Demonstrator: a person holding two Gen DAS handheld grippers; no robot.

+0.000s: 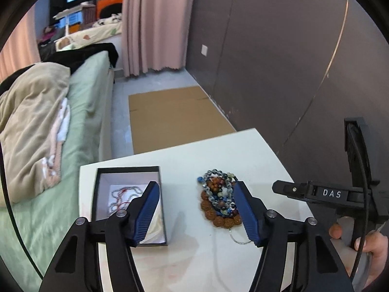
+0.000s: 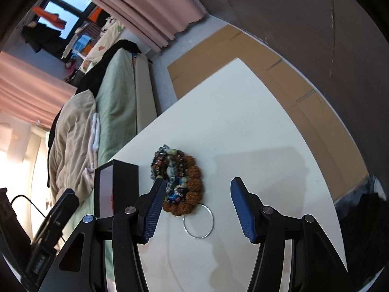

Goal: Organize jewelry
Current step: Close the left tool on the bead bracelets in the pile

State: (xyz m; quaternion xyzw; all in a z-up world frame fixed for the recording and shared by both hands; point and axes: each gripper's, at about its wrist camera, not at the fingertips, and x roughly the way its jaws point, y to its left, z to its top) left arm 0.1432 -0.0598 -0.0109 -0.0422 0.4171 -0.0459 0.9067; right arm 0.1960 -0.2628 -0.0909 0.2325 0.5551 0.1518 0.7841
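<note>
A pile of beaded bracelets [image 1: 220, 198], brown, blue and clear, lies on the white table [image 1: 184, 153]. A thin silver ring [image 2: 198, 221] lies at its near edge. A black box [image 1: 102, 177] with a white lining stands to the left and holds a silver and red chain [image 1: 124, 196]. My left gripper [image 1: 195, 210] is open and empty above the table, between the box and the pile. My right gripper [image 2: 198, 205] is open and empty, hovering just over the ring and the pile [image 2: 177, 182]. The box [image 2: 121, 185] shows at the left in the right wrist view.
A bed with a green sheet [image 1: 85, 112] and a beige blanket [image 1: 31, 126] runs along the table's left side. Flat cardboard [image 1: 175, 114] lies on the floor beyond the table. A dark wall [image 1: 279, 60] stands to the right. The right gripper's body [image 1: 323, 193] shows at the right.
</note>
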